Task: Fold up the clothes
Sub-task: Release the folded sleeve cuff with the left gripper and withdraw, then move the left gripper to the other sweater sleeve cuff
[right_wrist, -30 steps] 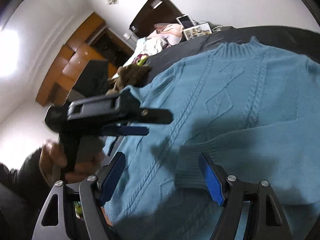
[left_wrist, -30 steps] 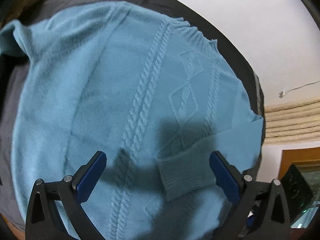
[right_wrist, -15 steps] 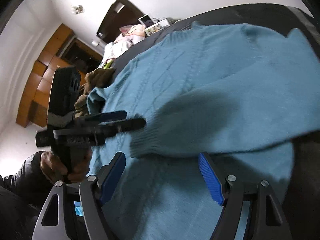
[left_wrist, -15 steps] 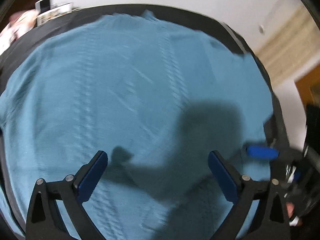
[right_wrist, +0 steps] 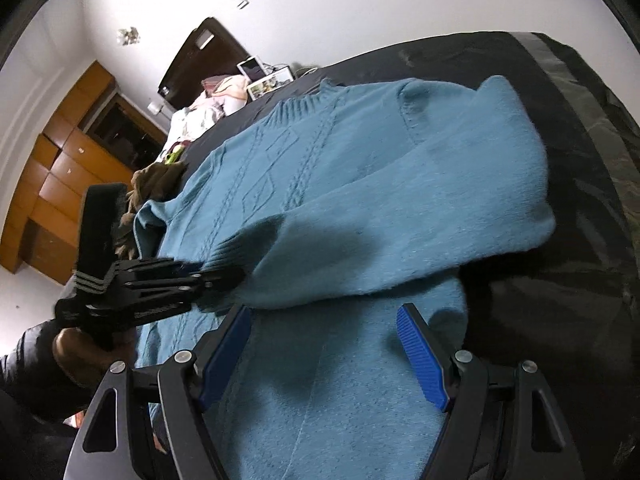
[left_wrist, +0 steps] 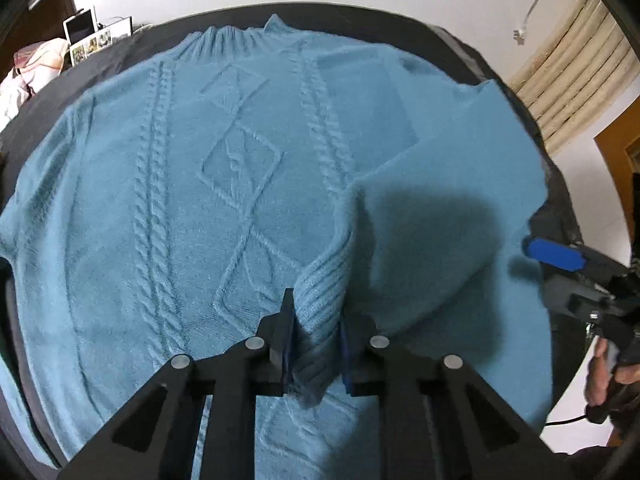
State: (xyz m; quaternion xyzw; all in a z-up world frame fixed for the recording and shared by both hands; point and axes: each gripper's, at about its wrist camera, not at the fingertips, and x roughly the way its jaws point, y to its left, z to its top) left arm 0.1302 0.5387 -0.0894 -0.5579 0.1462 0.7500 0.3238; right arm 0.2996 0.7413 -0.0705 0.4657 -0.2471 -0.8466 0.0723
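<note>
A teal cable-knit sweater (left_wrist: 200,200) lies front up on a dark bed cover (left_wrist: 400,16), its collar at the far side. One sleeve is folded across the chest. Its ribbed cuff (left_wrist: 324,292) is pinched between the pads of my left gripper (left_wrist: 316,332), whose jaws are closing on it. In the right wrist view the same left gripper (right_wrist: 216,276) holds the cuff (right_wrist: 228,252) a little above the sweater (right_wrist: 360,184). My right gripper (right_wrist: 324,348) is open over the lower body of the sweater, just under the folded sleeve, with nothing between its pads.
A brown garment (right_wrist: 156,184) lies beyond the sweater's left shoulder. Pillows and picture frames (right_wrist: 256,76) sit at the headboard, with a wooden wardrobe (right_wrist: 68,168) behind. The bed's edge (right_wrist: 592,128) runs close on the right. A person's hand (right_wrist: 76,352) grips the left tool.
My left gripper's jaws went from wide apart to closed on the sleeve cuff, and the wrist rolled. The right gripper slid along the sweater under the sleeve, jaws unchanged.
</note>
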